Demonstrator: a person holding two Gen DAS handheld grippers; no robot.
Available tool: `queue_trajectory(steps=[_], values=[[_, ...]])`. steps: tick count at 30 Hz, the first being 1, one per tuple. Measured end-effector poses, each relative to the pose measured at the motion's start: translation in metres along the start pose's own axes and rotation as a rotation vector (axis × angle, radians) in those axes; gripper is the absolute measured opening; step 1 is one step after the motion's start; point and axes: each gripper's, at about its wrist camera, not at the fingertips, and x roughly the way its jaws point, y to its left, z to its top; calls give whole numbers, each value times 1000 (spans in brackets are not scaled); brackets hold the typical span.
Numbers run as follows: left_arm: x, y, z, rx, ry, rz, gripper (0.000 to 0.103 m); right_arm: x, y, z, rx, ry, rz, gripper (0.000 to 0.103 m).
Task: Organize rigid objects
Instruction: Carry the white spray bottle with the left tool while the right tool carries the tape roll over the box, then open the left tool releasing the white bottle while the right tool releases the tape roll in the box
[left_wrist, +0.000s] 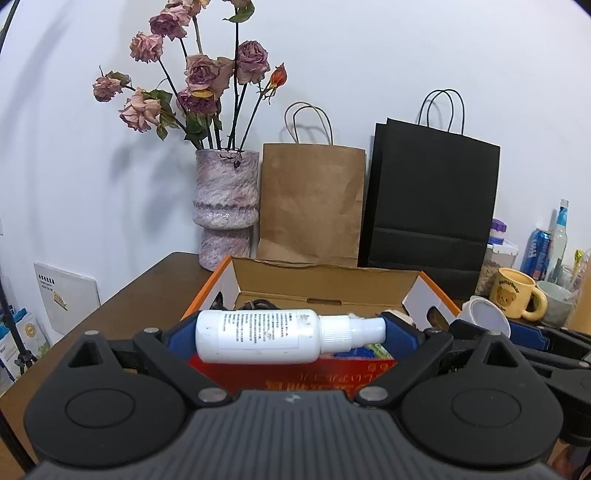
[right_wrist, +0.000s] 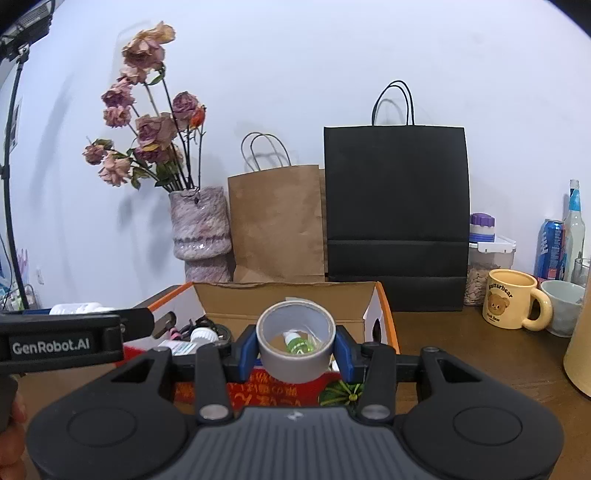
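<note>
White bottle (left_wrist: 258, 335) sideways (cap rightward), tape roll (right_wrist: 295, 345) upright

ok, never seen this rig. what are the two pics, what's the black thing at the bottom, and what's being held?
There is no robot arm here: a person holds a two-finger gripper in each hand, and each gripper carries a fisheye camera looking forward along its fingers. The black shape at the bottom is the gripper itself. In the left wrist view, the left gripper clamps a white plastic spray bottle lying sideways. In the right wrist view, the right gripper holds a grey roll of tape. Both hang over an open cardboard box with orange edges on a dark brown wooden table. Behind stand a pink vase of dried roses, a brown paper bag, a black paper bag and a yellow bear mug.
</note>
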Motion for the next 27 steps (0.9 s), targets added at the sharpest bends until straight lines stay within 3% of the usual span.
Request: queue_trajectory(steps=[27], values=[[86,-7,33,3,-12,19,99,91,-19,26,4,6,-8,42]])
